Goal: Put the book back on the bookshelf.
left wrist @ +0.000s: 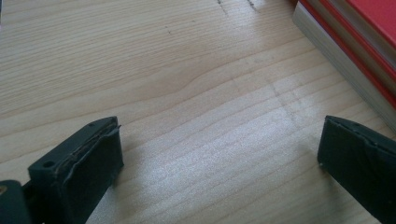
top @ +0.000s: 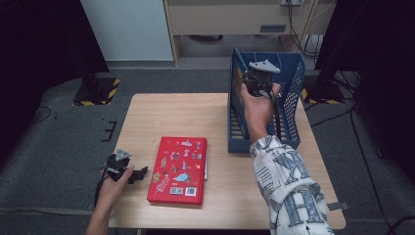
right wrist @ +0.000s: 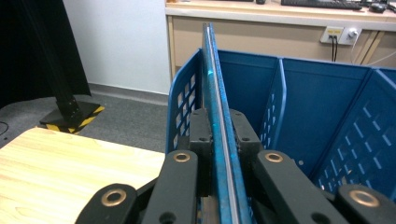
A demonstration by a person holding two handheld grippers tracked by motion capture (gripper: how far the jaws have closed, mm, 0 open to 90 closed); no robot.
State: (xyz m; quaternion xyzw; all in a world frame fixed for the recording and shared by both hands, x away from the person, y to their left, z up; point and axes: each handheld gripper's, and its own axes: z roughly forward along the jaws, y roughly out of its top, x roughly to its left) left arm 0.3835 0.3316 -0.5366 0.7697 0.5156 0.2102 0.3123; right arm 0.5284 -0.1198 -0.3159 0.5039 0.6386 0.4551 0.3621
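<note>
Wooden table (top: 215, 115), person standing at the 6 o'clock edge with a gripper in each hand.

Left gripper (top: 139, 173) sits low near the 7 o'clock corner of the table, held by the left hand (top: 115, 183), pointing toward 3 o'clock at the red book (top: 179, 169). Its jaws stand wide apart with nothing between them – in the left gripper view bare wood (left wrist: 196, 93) fills the gap, and the book's red cover and pale page edges (left wrist: 355, 56) show at the upper right, close beside the right-hand jaw but not touching it.

The red book lies flat, roughly centre of the table toward the 6 o'clock edge, cover with small pictures facing up, barcodes near its bottom edge.

Blue file rack (top: 288, 105) stands at about 2 o'clock on the table, upright, with dividers and slotted walls. Right hand (top: 257, 105) with a patterned sleeve (top: 288, 191) reaches up into it, grey plate of the right gripper (top: 252, 81) on top.

Right gripper view – the jaws are clamped tight on a thin blue book (right wrist: 219, 121), seen edge-on and upright, running straight up between the pads. The thin book stands over the leftmost compartment of the rack (right wrist: 322, 93), just beside the rack's slotted left wall; can't tell whether its lower edge rests on the rack floor.
</note>
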